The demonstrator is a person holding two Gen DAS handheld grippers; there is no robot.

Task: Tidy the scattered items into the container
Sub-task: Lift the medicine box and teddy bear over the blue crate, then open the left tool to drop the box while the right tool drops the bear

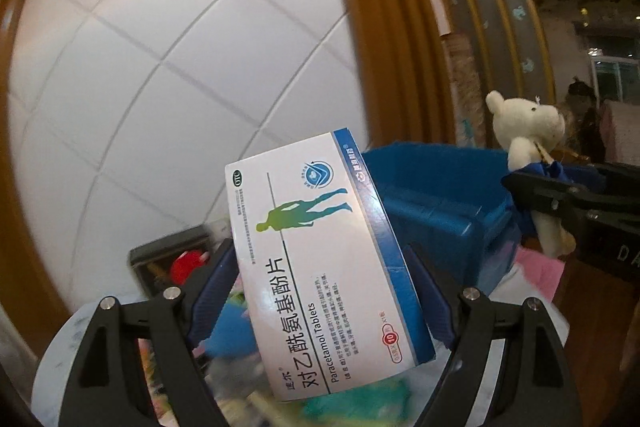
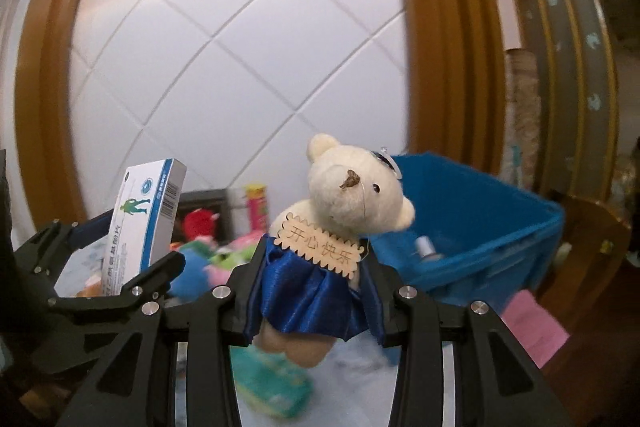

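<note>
White quilted wall panels (image 1: 160, 67) in brown wooden framing fill the background. Left gripper (image 1: 320, 279) is raised, fingers clamped on a glossy cardboard tablet box (image 1: 320, 251), long axis tilted upward at frame centre. Right gripper (image 2: 316, 283) pinches a plush bear (image 2: 348, 195) by its blue satin skirt, upright, before the blue plastic container (image 2: 480, 227).

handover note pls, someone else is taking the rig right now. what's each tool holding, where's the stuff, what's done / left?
Left tool: shut on the paracetamol box, lifted clear of the table.
Right tool: shut on the teddy bear by its blue dress, also lifted.
Blue bin: ahead and to the right of both tools; a small white bottle already lies inside.
Done: both items picked up, neither is over the bin yet.
Left: carry the box and the bear to the bin and release. Then clear the table clutter: green packet, pink cloth, soft toys behind, blurred.
</note>
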